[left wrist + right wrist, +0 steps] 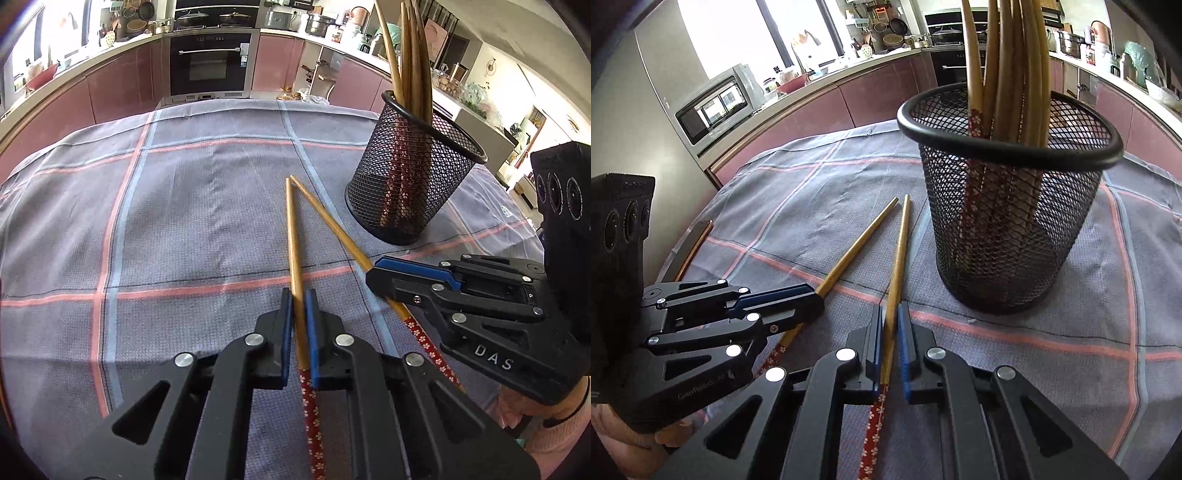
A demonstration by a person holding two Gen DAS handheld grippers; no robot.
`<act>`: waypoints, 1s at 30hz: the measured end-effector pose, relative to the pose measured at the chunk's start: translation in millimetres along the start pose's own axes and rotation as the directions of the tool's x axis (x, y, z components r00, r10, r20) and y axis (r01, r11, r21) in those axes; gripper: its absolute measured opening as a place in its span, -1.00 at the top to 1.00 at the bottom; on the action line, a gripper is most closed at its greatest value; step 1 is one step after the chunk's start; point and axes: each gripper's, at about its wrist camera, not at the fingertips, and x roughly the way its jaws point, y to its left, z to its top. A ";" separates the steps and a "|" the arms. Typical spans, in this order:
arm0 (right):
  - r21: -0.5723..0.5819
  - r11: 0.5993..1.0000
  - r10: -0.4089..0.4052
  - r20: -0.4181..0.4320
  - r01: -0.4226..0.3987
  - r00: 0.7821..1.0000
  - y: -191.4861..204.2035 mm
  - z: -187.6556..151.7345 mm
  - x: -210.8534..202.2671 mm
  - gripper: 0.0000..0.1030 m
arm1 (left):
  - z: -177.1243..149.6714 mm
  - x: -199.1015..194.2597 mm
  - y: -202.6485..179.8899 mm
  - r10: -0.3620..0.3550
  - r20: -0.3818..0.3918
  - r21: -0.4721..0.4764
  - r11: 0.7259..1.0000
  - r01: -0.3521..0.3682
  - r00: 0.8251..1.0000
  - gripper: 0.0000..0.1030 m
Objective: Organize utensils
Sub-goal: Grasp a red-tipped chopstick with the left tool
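Two chopsticks lay on the checked cloth [184, 206] that covered the surface, each with a plain wooden front half and a red flowered handle. Their thin tips nearly met close to the foot of the black mesh cup [410, 177], and from there they spread apart toward the person in a narrow V.

The left hand-held gripper [299, 310] was down over the left chopstick [293, 240], its blue pads [286, 332] closed in to a narrow slot with the stick running between them, about where the wood turned to red. The pads looked to be touching the stick on both sides, though I could not be sure how firmly.

The right hand-held gripper [891, 325] stood the same way over the right chopstick [899, 254], its jaws drawn in close around the shaft at the join of wood and pattern. Seen from the left camera, that gripper came in from the right side and its fingers covered part of the stick.

The mesh cup stood upright on the cloth just beside the tips, slightly to the right. Inside it a bunch of the same chopsticks [1008, 66] stood with their flowered ends down and their wooden points fanning out above the rim. Kitchen cabinets and an oven [210, 62] ran along the far wall
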 end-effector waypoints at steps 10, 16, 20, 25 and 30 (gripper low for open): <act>-0.064 0.998 -0.029 -0.027 0.027 0.999 3.8 -12.6 -13.3 0.83 | -16.1 -12.4 -8.7 -0.004 -0.011 0.020 1.000 0.004 1.000 0.75; -0.139 0.986 -0.094 -0.013 0.092 0.995 10.3 -4.9 -3.6 0.58 | -3.6 -1.6 -11.5 0.024 -0.015 0.061 0.998 -0.023 1.000 0.71; -0.163 0.981 -0.109 -0.004 0.107 0.994 12.7 1.3 2.6 0.58 | 1.3 3.1 -14.9 0.041 -0.011 0.085 0.996 -0.040 0.999 0.71; -0.133 0.987 -0.093 0.005 0.093 0.996 6.2 1.9 1.6 0.87 | 2.4 3.6 -14.6 0.059 0.002 0.077 0.995 -0.059 0.998 0.84; -0.092 0.994 -0.061 0.009 0.062 0.998 -0.2 -0.2 -3.1 0.89 | 3.2 3.2 -13.8 0.063 0.006 0.054 0.997 -0.063 0.998 0.86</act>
